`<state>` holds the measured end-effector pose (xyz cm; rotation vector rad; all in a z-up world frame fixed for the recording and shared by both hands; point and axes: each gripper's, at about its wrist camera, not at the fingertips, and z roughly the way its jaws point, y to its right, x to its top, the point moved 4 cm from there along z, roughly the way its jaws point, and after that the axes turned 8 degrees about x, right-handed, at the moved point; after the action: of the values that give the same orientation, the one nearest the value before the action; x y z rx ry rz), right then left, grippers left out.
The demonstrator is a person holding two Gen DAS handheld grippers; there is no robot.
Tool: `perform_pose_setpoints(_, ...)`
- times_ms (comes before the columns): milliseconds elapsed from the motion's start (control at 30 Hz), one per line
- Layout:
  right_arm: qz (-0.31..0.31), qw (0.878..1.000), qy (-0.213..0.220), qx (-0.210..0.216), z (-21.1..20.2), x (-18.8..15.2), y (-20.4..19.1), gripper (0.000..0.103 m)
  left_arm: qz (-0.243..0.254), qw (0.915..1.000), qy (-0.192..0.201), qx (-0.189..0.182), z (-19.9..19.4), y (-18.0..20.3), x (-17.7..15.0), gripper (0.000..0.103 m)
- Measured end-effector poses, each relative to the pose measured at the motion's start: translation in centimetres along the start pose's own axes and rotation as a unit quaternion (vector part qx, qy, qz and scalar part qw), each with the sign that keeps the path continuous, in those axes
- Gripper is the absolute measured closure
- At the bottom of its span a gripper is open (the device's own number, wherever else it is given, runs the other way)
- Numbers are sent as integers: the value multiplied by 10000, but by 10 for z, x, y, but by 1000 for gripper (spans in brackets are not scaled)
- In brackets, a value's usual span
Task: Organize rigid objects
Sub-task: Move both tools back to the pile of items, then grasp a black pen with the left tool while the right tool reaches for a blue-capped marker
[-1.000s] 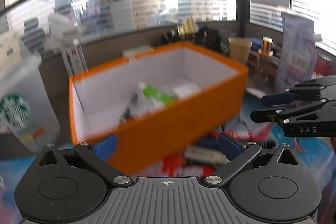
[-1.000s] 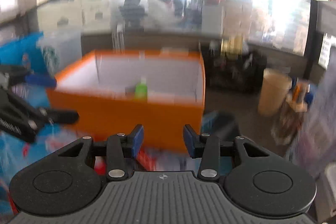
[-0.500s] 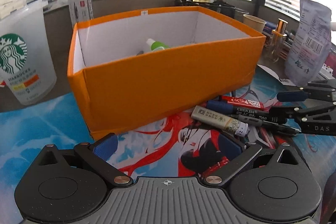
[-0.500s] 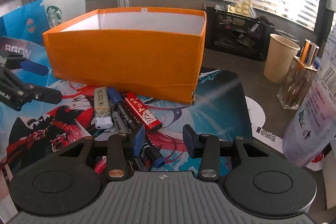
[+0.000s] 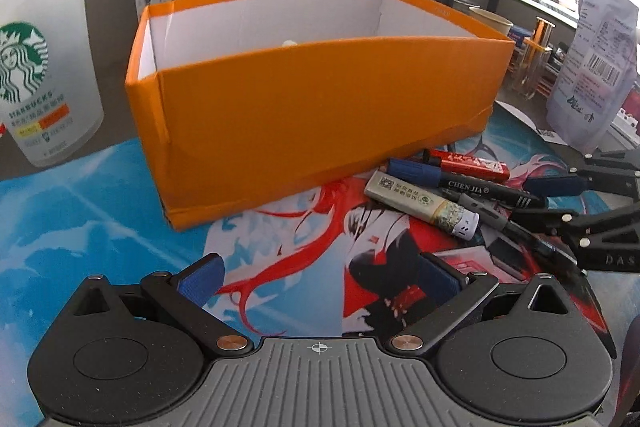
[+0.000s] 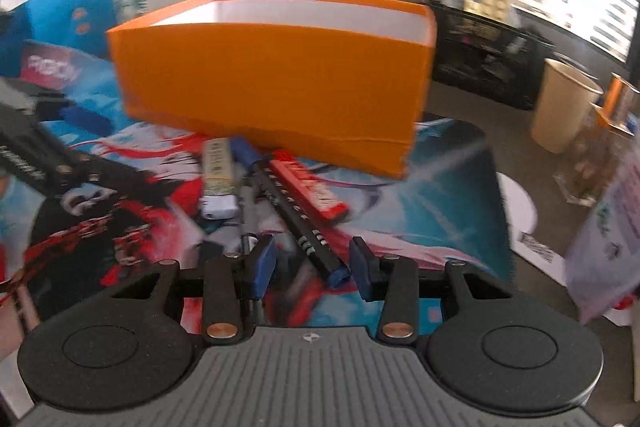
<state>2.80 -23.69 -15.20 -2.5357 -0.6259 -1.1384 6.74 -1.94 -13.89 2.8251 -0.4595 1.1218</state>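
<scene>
An orange box [image 5: 320, 115] with a white inside stands on the printed mat; it also shows in the right wrist view [image 6: 276, 75]. In front of it lie a red marker [image 5: 468, 161], a black marker with a blue cap [image 5: 460, 183] and a pale glue stick [image 5: 420, 203]. My left gripper [image 5: 318, 277] is open and empty above the mat, left of the pile. My right gripper [image 6: 313, 267] is open, low over the pile, with the black marker's [image 6: 296, 215] near end between its fingers. The red marker [image 6: 310, 185] and glue stick [image 6: 218, 175] lie just beyond.
A Starbucks cup [image 5: 36, 87] stands left of the box. A printed pouch [image 5: 592, 67] and bottles stand at the right. A paper cup [image 6: 560, 103] and a black mesh organizer [image 6: 480, 55] stand behind the box's right end.
Both grippers have dropped lower and moved closer to the mat. The right gripper has closed in on the markers, so the black marker's end now lies between its open fingers.
</scene>
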Motion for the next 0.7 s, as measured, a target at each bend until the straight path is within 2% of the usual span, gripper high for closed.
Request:
perform_pose_setpoints(33,26,10000,8,-47,1,0,-5,65,-19,10000,-12,-1,0,-1,-1,1)
perform_pose_setpoints(133,15,9999,-21,-98,2,1,-19,76,-62,10000,-35,18,0,-6,-4,1)
perform_pose_setpoints(267,-99,9999,-70,30,4,0,-46,78,-98,9999,-27,51,-2,-12,-7,1)
perform_pose_setpoints(467,-53,9997,-71,239,9,0,-76,78,-216,9997,-29,100,-9,-23,-14,1)
perform_pose_setpoints(533,-177,9997,-40,145,12,1,-85,77,-293,9995,-51,104,-14,-28,-17,1)
perform_pose_setpoints(600,-327,9994,38,-130,14,1,-90,70,-367,9993,-29,31,-22,-30,-19,1)
perform_pose_setpoints(633,-398,9990,73,-212,16,2,-91,64,-374,9993,-9,-31,-27,-29,-20,1)
perform_pose_setpoints(700,-315,9993,125,-162,20,5,-85,64,-351,9993,58,-108,-35,-22,-22,1)
